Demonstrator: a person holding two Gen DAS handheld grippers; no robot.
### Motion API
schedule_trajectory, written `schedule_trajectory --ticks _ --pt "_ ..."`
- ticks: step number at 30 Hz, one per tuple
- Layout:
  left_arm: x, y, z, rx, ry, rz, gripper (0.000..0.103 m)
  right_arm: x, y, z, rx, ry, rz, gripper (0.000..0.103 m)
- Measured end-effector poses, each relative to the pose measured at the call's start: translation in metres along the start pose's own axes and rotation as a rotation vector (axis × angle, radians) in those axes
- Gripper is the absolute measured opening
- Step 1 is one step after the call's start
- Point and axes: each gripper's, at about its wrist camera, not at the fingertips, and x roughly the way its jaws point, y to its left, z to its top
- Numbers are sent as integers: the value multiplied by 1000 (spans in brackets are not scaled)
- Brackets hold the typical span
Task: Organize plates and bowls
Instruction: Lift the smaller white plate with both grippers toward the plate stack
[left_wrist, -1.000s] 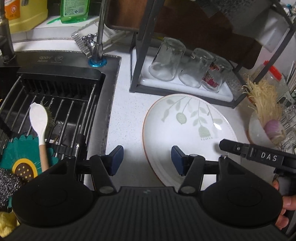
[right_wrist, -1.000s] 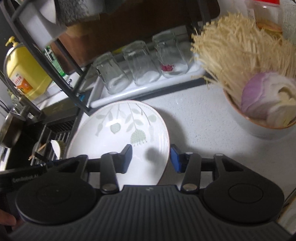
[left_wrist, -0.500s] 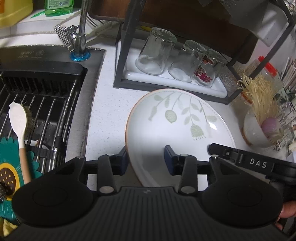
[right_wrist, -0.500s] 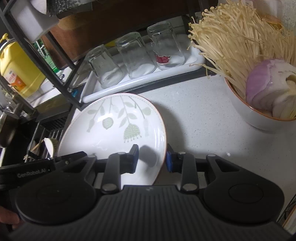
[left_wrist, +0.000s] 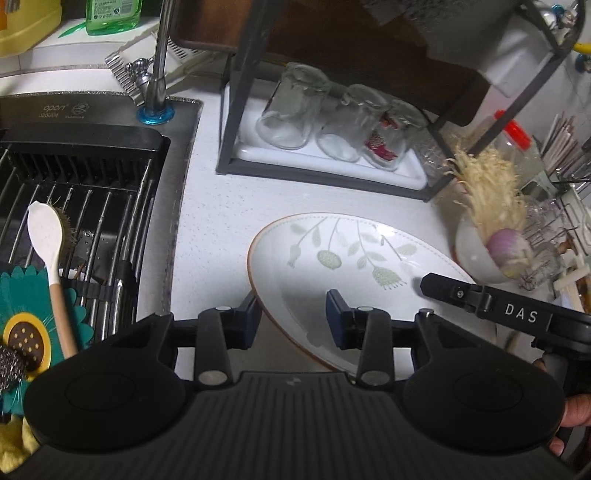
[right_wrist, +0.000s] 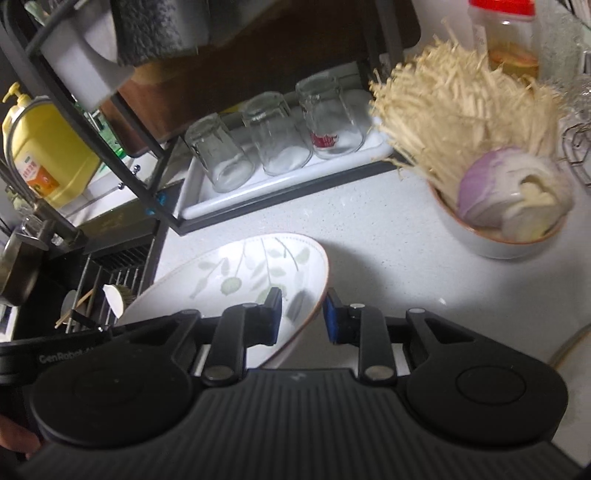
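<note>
A white plate with a green leaf pattern and a brown rim (left_wrist: 354, 258) (right_wrist: 240, 280) is held tilted above the white counter. My left gripper (left_wrist: 293, 317) is shut on the plate's left rim, one finger under it and one on top. My right gripper (right_wrist: 301, 314) is shut on the plate's right rim. A white bowl (right_wrist: 491, 243) (left_wrist: 472, 251) holding enoki mushrooms and a cut onion stands on the counter to the right.
A dark rack (left_wrist: 321, 173) at the back holds three upturned glasses (right_wrist: 273, 136) on a white tray. The sink (left_wrist: 74, 206) on the left holds a drainer, a brush and a sponge. A tap (left_wrist: 157, 74), soap bottles and a red-capped jar (right_wrist: 511, 40) stand behind.
Both grippers closed on the plate's opposite rims. The plate has lifted off the counter and tilted, pulling back from the rack.
</note>
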Motion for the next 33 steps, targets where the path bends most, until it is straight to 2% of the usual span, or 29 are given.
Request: schedule_trajectory --ticks 2,8,18,22,33 --pt "-8 -6 -1 3 -2 11 43 -11 0 0 5 2 8 28" --pt "-39 -18 0 -9 -29 -27 43 -45 3 2 7 -29 5 28" --pt "-82 -48 8 21 -66 -79 43 -101 7 -4 27 -90 -11 28" --pt "-96 -61 11 52 -75 -78 43 -121 4 -8 67 -101 3 28" --pt "-113 -111 9 92 -99 -138 43 -174 -25 -10 100 -148 11 28"
